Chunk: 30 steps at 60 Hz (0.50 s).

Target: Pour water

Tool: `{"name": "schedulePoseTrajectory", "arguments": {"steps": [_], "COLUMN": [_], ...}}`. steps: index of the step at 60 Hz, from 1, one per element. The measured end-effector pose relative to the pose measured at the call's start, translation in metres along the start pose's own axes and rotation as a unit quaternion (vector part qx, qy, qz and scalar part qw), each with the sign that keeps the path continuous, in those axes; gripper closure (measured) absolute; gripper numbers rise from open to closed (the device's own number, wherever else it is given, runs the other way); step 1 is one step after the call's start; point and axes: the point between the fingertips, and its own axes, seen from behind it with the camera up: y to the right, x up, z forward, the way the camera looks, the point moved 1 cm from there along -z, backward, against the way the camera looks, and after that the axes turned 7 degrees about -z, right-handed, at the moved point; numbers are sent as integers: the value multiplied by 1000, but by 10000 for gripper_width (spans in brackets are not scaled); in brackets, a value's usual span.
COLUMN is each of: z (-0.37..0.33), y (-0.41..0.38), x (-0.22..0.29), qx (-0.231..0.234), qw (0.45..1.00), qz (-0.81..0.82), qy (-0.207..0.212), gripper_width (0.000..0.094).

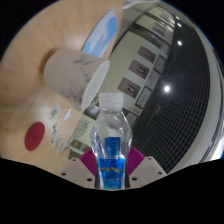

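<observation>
A clear plastic water bottle (110, 140) with a white cap and a blue label stands up between my fingers, and both purple pads (135, 167) press against its sides. My gripper (111, 170) is shut on it low on the body. Beyond the bottle, to its left, a white paper cup (74, 75) appears on the wooden table (45, 35), its opening facing the bottle's cap. The whole scene is tilted, so the bottle seems lifted off the table.
A blue and white object (101, 37) lies on the table past the cup. A red round shape (35, 135) and a white sheet with dark marks (62, 130) sit nearer, left of the bottle. To the right are a dark perforated surface (185, 95) and room fixtures.
</observation>
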Motion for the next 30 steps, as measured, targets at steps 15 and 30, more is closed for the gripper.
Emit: {"name": "schedulePoseTrajectory", "arguments": {"steps": [15,30], "z": [-19,-76], "y": [19,3], "x": [-47,-106], "qx": [-6,36], "qw": [993,954], "qz": [-114,297], "qy": [23,4], "gripper_width": [607,607]}}
